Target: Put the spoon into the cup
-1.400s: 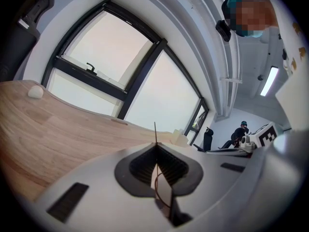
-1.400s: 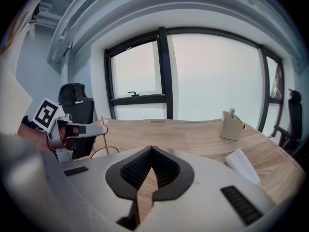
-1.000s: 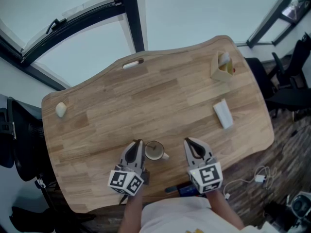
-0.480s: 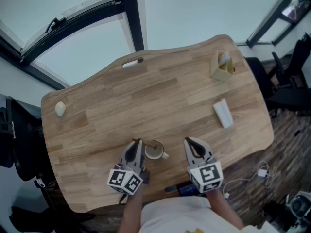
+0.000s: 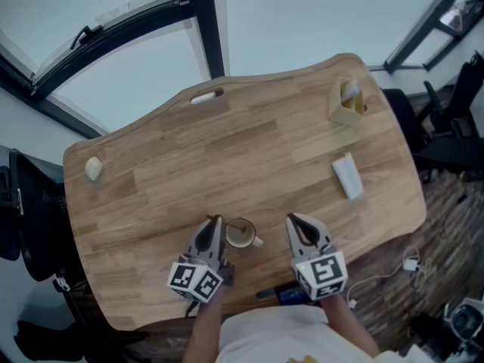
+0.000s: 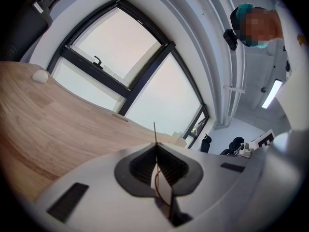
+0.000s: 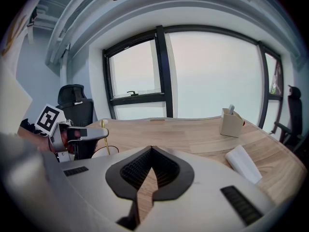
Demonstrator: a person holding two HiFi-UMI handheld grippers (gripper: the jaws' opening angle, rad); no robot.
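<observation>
A small white cup (image 5: 240,235) stands near the table's front edge, handle to the right, between my two grippers. My left gripper (image 5: 217,222) is just left of its rim and is shut on the thin gold spoon (image 7: 103,138) handle. The spoon stands nearly upright with its lower end down at the cup (image 7: 98,153). In the left gripper view the handle (image 6: 154,131) sticks up from between the closed jaws. My right gripper (image 5: 292,219) rests to the right of the cup, shut and holding nothing.
A tan box holder (image 5: 345,103) stands at the far right of the wooden table (image 5: 249,150). Nearer on that side lies a white folded packet (image 5: 348,177). A small pale lump (image 5: 93,169) sits at the left edge. Office chairs (image 5: 454,119) stand on the right.
</observation>
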